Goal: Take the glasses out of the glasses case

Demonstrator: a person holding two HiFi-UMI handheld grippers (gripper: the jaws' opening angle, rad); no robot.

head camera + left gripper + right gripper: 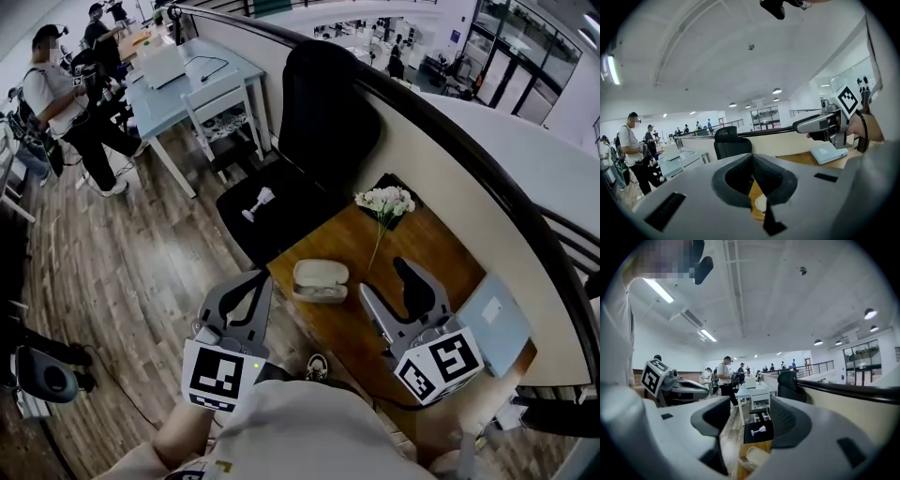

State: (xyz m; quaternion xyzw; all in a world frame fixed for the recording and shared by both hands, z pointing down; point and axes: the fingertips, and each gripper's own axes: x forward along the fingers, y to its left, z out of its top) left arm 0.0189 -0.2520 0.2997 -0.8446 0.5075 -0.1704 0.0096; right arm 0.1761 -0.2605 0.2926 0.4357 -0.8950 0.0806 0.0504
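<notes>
A cream glasses case (pixel 320 279) lies closed near the front left corner of the wooden table (pixel 422 248). The glasses do not show. My left gripper (pixel 261 277) hangs just left of the case, off the table's edge, its fingertips met and nothing between them. In the left gripper view only a sliver of the case (pixel 761 204) appears through the left gripper (pixel 752 161). My right gripper (pixel 384 278) stands open right of the case, above the table, holding nothing. The right gripper view has the case (pixel 752 458) low between the wide-apart jaws of the right gripper (pixel 747 423).
White flowers (pixel 384 200) lie on a dark mat at the table's far side. A light blue book (pixel 494 323) sits at its right end. A black chair (pixel 319 122) with a small white object (pixel 258 202) on its seat stands beyond the table. People stand far left.
</notes>
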